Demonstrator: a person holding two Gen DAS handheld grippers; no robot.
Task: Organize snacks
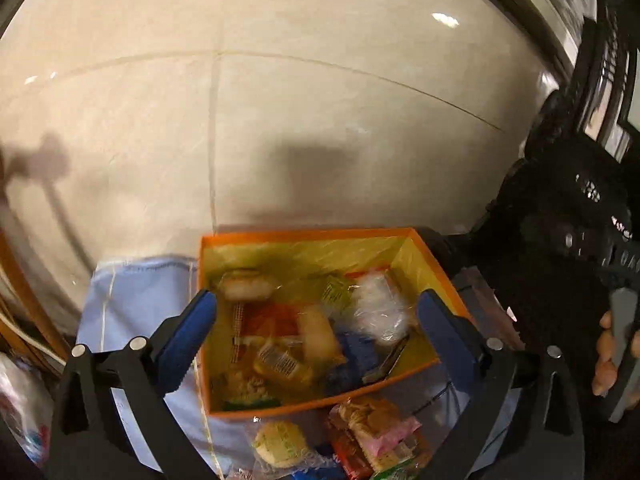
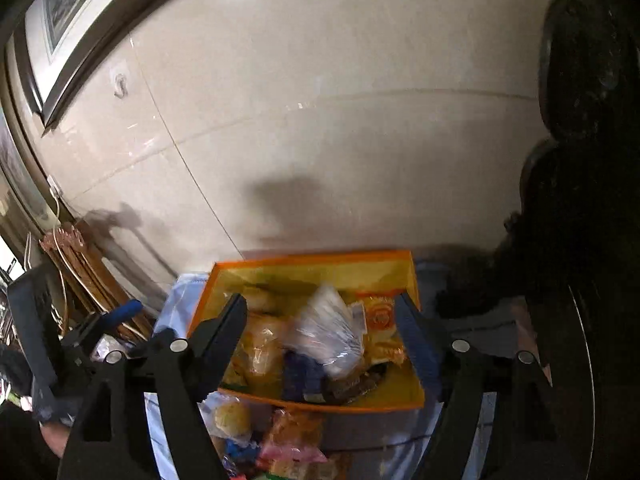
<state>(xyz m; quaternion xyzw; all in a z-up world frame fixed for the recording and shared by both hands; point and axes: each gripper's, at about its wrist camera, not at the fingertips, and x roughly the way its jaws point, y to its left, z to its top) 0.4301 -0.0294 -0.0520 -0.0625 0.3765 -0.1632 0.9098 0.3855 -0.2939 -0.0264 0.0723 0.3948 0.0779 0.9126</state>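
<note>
An orange box (image 1: 304, 235) with a yellow inside stands on a pale blue cloth (image 1: 132, 312) and holds several wrapped snacks: a round bun (image 1: 246, 284), a red packet (image 1: 272, 316) and a clear crinkled packet (image 1: 376, 308). My left gripper (image 1: 318, 298) hangs open above the box, nothing between its blue pads. The right wrist view shows the same box (image 2: 316, 258), with the clear packet (image 2: 328, 324) lying on top. My right gripper (image 2: 320, 300) is open over it, gripping nothing. Loose snacks lie in front of the box: a round cookie (image 1: 278, 442) and a pink packet (image 1: 384, 432).
A cream tiled wall (image 1: 320, 120) rises close behind the box. A dark bulky object (image 1: 560, 240) stands to the right. A person's hand (image 1: 612, 352) grips a handle at the right edge. Wooden slats (image 2: 80, 264) and cords lean at the left, near a plastic bag (image 1: 20, 400).
</note>
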